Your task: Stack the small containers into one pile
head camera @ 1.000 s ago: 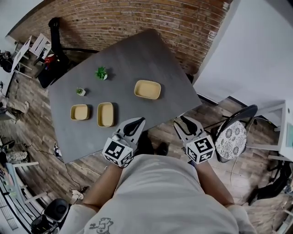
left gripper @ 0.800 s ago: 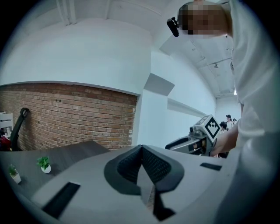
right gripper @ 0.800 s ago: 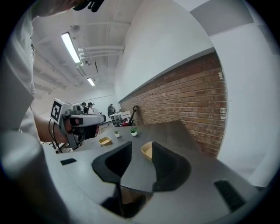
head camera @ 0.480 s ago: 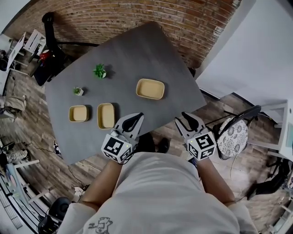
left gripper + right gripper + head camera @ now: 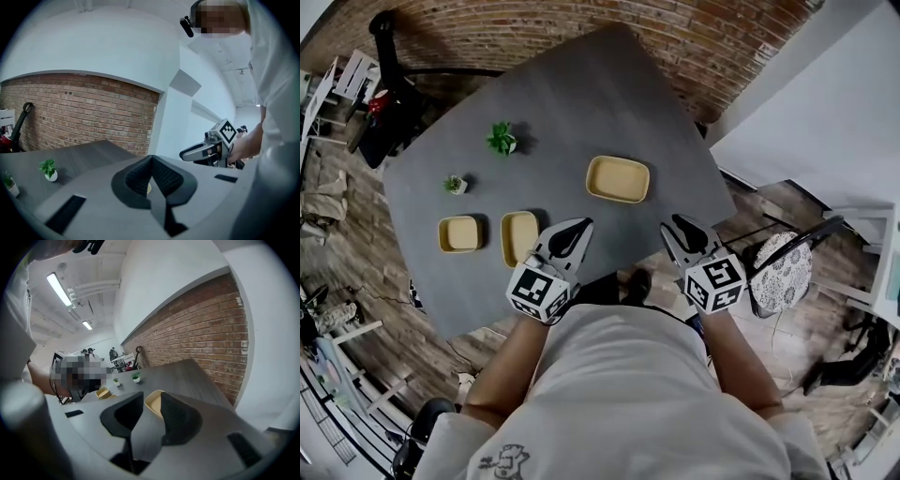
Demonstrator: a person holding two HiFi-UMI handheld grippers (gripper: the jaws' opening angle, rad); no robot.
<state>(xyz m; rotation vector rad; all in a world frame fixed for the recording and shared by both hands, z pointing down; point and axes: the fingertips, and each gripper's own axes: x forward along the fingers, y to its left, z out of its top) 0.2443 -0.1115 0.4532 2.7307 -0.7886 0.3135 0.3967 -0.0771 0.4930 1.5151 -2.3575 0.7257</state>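
Three tan containers lie on the grey table (image 5: 581,103): a wide one (image 5: 619,179) at the right, a narrow one (image 5: 519,238) and a small square one (image 5: 459,234) at the left. My left gripper (image 5: 579,225) hovers over the table's near edge, just right of the narrow container, jaws together and empty (image 5: 151,159). My right gripper (image 5: 678,223) hangs at the near right corner, short of the wide container. Its jaws (image 5: 152,397) are closing with a gap left and nothing between them. The wide container (image 5: 153,404) shows beyond that gap.
Two small potted plants (image 5: 502,141) (image 5: 455,184) stand at the table's far left. A brick wall (image 5: 581,28) runs behind the table. A round patterned chair (image 5: 782,274) sits to the right on the wood floor, and a white wall panel (image 5: 825,122) stands at the right.
Both grippers have edged forward toward the table, the left one now over its near edge. The head view has shifted, so the table sits a little lower and more to the right.
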